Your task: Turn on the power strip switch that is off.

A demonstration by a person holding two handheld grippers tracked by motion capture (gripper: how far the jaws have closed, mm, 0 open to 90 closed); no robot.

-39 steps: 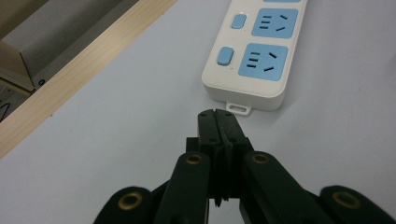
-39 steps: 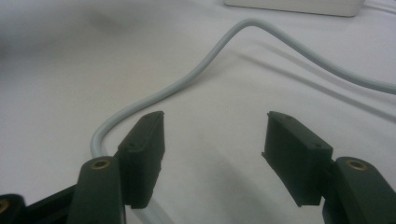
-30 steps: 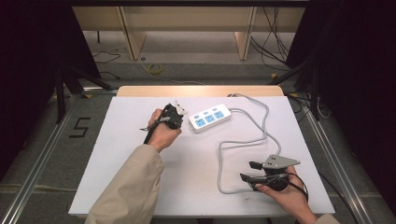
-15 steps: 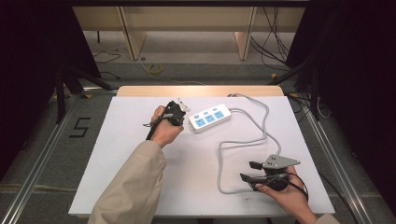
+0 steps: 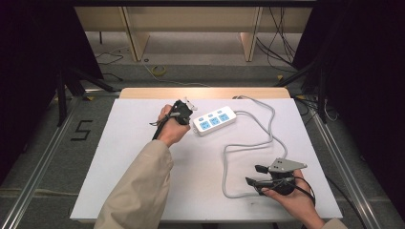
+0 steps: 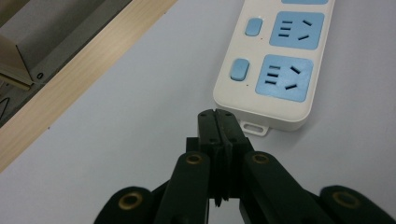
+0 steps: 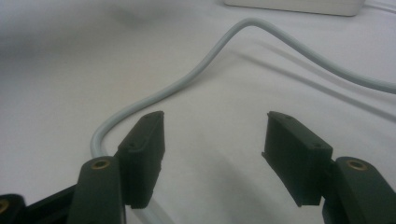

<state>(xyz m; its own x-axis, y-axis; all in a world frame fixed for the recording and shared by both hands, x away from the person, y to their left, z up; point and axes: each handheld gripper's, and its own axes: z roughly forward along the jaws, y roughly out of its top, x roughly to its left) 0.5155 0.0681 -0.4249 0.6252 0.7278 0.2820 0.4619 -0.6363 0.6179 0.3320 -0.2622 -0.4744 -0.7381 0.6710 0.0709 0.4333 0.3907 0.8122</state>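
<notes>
- I see the white surface (image 5: 143, 162) carrying everything, a wooden strip along its far edge.
- The white power strip (image 5: 215, 120) with blue sockets lies near that far edge, toward the middle.
- Its grey cable (image 5: 248, 145) loops toward the near right corner.
- My left gripper (image 6: 218, 114) sits just beside the strip's end, jaws pressed together on nothing.
- My right gripper (image 7: 212, 140) rests by the cable loop, jaws spread, the cable passing beside one jaw.

The looping cable (image 5: 248, 148) and power strip (image 5: 216, 120) bar the table's (image 5: 119, 157) bare right half.
</notes>
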